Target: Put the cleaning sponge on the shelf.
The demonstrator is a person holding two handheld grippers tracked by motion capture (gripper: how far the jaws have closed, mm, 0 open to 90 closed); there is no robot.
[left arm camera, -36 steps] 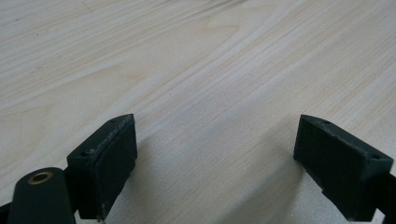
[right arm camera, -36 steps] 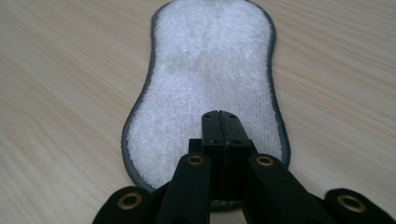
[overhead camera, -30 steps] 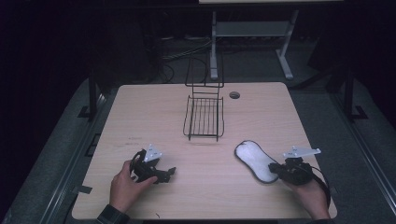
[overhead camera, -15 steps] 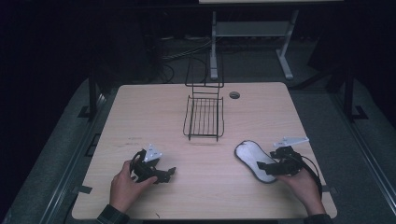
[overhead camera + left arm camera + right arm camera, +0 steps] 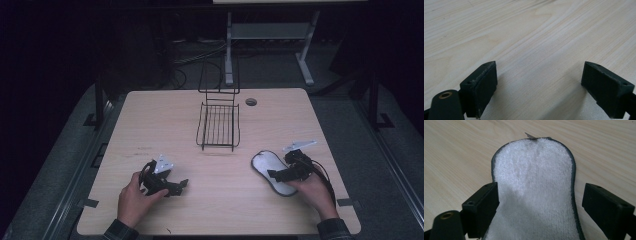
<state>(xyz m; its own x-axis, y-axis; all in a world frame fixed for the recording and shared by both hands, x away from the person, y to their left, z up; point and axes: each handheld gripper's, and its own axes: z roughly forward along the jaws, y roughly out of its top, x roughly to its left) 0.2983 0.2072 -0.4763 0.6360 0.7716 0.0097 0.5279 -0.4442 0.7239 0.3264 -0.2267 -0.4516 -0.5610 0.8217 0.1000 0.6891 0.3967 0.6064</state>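
High view: the left gripper (image 5: 172, 184) rests low on the table (image 5: 165, 120) at 7 o'clock, the right gripper (image 5: 276, 175) at 4 o'clock over the insole (image 5: 265, 165).

Left gripper view: jaws apart over bare wood.

Right gripper view: jaws have just been opening and straddle the insole (image 5: 534, 187) without pressing it.

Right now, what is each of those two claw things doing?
Left gripper: open, holding nothing.
Right gripper: just opened, over the white dark-edged terry insole, not gripping it.

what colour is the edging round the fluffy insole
Dark grey-green edging round the white fleecy insole, clearest in the right gripper view.
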